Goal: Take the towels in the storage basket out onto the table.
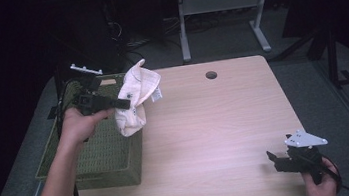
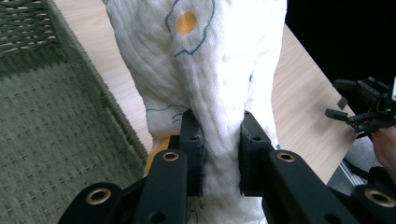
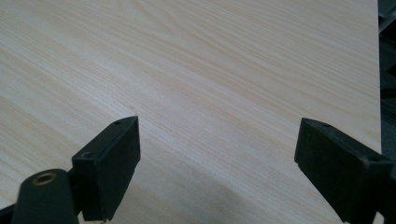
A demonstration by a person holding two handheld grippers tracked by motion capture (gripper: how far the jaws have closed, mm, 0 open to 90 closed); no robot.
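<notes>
Left gripper [image 1: 125, 103] is clamped tight on a cream cloth [image 1: 137, 97], and from the left gripper view you can see it plainly: both black jaws press into a bunched fold of the cloth [image 2: 205, 79], with the fabric squeezed narrow between them. That cloth carries thin blue outlines and an orange spot, and it hangs lifted off the table, draped over the near right corner of a green woven basket [image 1: 95, 163] at the table's left edge. Part of it rises above the jaws and part droops below toward the basket rim. Holding that gripper is the person's left hand [image 1: 76, 126], forearm reaching in from the bottom left. Over on the other side, the right gripper [image 1: 272, 159] sits low near the front right corner of the wooden table [image 1: 217, 133], well apart from the cloth, gripped by the right hand [image 1: 319, 186] with its grey plate on top. Its jaws are spread wide in the right gripper view, nothing between them but bare pale wood [image 3: 210, 93]. A round hole [image 1: 211, 75] shows near the table's far edge, and grey desk legs [image 1: 182, 26] stand on the dark floor beyond.
</notes>
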